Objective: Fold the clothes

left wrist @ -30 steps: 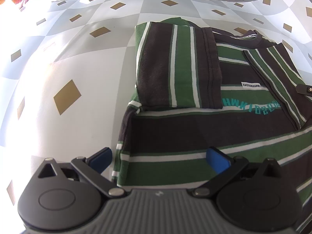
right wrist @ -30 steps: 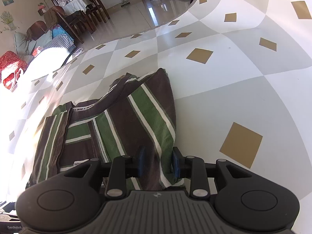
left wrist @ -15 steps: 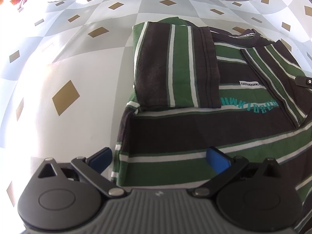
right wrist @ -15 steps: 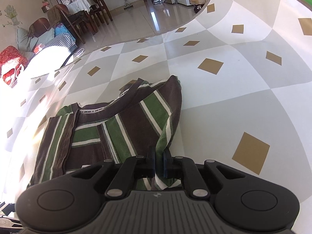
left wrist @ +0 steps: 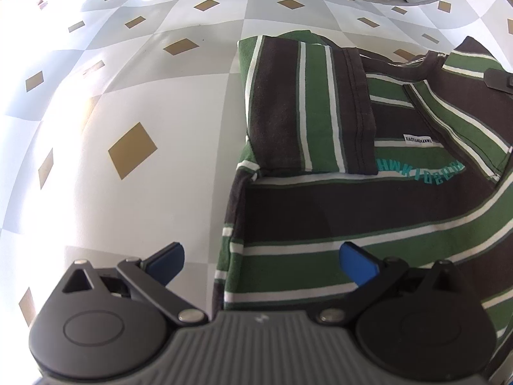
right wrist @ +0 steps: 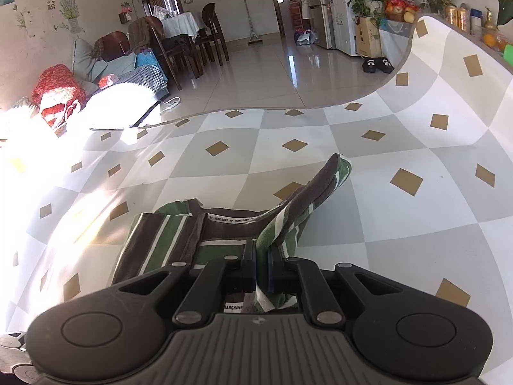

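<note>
A brown, green and white striped shirt (left wrist: 368, 205) lies on the checkered mat, its left sleeve (left wrist: 304, 109) folded over the chest. My left gripper (left wrist: 261, 258) hovers open over the shirt's lower left hem, nothing between its blue pads. In the right wrist view my right gripper (right wrist: 262, 264) is shut on the shirt's right sleeve (right wrist: 301, 211), which is lifted off the mat and hangs up and forward from the pads. The collar (right wrist: 231, 219) lies just beyond. A black part of the right gripper (left wrist: 500, 81) shows at the right edge of the left wrist view.
The grey and white checkered mat (right wrist: 288, 144) with tan diamonds spreads out around the shirt. Beyond its far edge is a tiled floor with black slippers (right wrist: 376, 64), dining chairs (right wrist: 179, 45) and a heap of cushions (right wrist: 57, 89) at the left.
My right gripper closed on the right sleeve and rose with it, lifting the sleeve off the mat; its view tilted up toward the room. My left gripper stayed open in place.
</note>
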